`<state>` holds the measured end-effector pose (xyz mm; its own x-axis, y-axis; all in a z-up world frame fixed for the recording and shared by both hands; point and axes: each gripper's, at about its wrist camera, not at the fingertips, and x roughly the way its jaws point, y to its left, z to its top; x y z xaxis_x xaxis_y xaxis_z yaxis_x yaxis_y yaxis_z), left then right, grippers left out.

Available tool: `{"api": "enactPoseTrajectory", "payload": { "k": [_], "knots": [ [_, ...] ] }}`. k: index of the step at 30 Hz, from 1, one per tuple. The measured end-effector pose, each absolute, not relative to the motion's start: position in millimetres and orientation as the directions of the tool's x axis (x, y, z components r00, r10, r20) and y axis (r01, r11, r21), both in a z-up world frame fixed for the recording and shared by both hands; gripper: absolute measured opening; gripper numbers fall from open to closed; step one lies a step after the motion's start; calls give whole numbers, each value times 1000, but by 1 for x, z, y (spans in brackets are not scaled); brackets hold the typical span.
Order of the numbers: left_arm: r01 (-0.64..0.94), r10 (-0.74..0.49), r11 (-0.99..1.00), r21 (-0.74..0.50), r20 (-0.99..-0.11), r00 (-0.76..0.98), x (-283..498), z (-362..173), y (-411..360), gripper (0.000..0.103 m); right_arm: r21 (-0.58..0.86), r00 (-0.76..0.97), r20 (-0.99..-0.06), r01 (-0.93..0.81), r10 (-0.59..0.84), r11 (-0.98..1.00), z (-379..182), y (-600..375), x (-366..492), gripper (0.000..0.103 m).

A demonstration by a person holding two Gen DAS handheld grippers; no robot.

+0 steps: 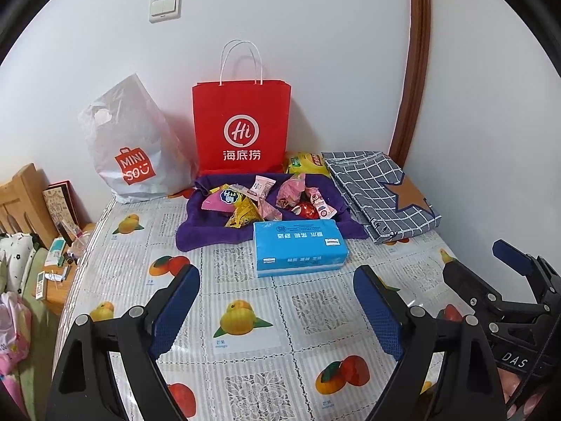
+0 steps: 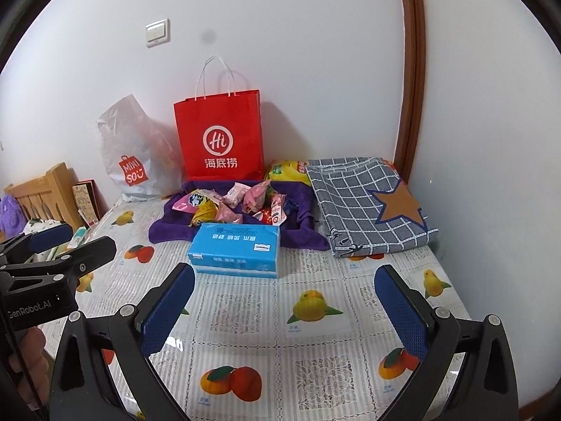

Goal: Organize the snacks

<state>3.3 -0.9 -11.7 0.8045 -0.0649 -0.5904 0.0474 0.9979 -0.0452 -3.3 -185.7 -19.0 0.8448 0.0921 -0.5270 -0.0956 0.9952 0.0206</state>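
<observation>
A pile of wrapped snacks (image 1: 266, 200) (image 2: 242, 203) in pink, yellow and red lies on a purple towel (image 1: 207, 233) (image 2: 168, 231) near the wall. A red paper bag (image 1: 242, 126) (image 2: 219, 140) stands upright behind it. A yellow snack packet (image 1: 303, 163) (image 2: 287, 170) lies to the bag's right. My left gripper (image 1: 277, 280) is open and empty, low over the table, short of a blue tissue pack (image 1: 298, 247) (image 2: 236, 249). My right gripper (image 2: 284, 280) is open and empty too; it shows at the right edge of the left wrist view (image 1: 470, 263).
A white Miniso plastic bag (image 1: 133, 147) (image 2: 131, 154) leans on the wall at left. A folded grey checked cloth (image 1: 378, 189) (image 2: 368, 200) lies at right. The fruit-print tablecloth (image 1: 245, 315) (image 2: 315, 315) covers the table. A wooden bed frame (image 1: 21, 196) with clutter sits left.
</observation>
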Motion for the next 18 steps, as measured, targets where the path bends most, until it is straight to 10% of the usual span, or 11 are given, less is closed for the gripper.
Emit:
{"api": "enactPoseTrajectory", "payload": {
  "k": [18],
  "knots": [
    [65, -73, 997, -36, -590, 804, 2, -12, -8, 89, 28, 850, -519, -86, 88, 996, -18, -195, -8, 101]
  ]
}}
